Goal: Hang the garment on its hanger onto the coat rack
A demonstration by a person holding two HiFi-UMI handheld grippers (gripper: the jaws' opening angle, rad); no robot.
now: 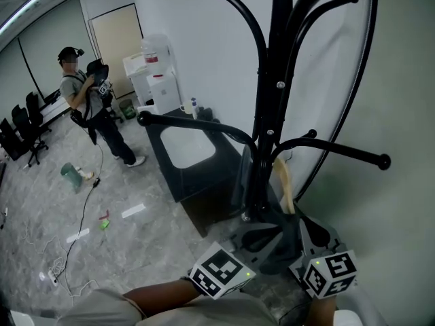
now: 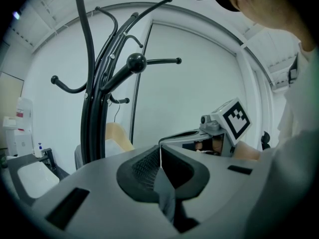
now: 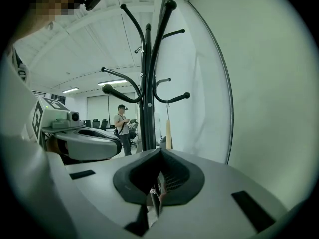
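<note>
A black coat rack (image 1: 272,94) with curved arms stands against the white wall. On a low arm by the pole hangs a wooden hanger (image 1: 285,182) with a grey garment (image 1: 241,175). The hanger (image 2: 117,133) and its wire hook show again beside the pole (image 2: 89,128), and in the right gripper view the hanger (image 3: 168,133) hangs below an arm. Both grippers are low in front of the rack's base. My left gripper (image 1: 255,238) (image 2: 160,169) is shut on a fold of grey fabric. My right gripper (image 1: 309,228) (image 3: 155,190) is shut on a thin grey strip.
A person (image 1: 92,107) stands at the back left on the marble floor. A water dispenser (image 1: 155,73) and a dark table (image 1: 190,155) with a white top stand behind the rack. Cables (image 1: 68,250) and scraps lie on the floor; office chairs (image 1: 24,131) line the far left.
</note>
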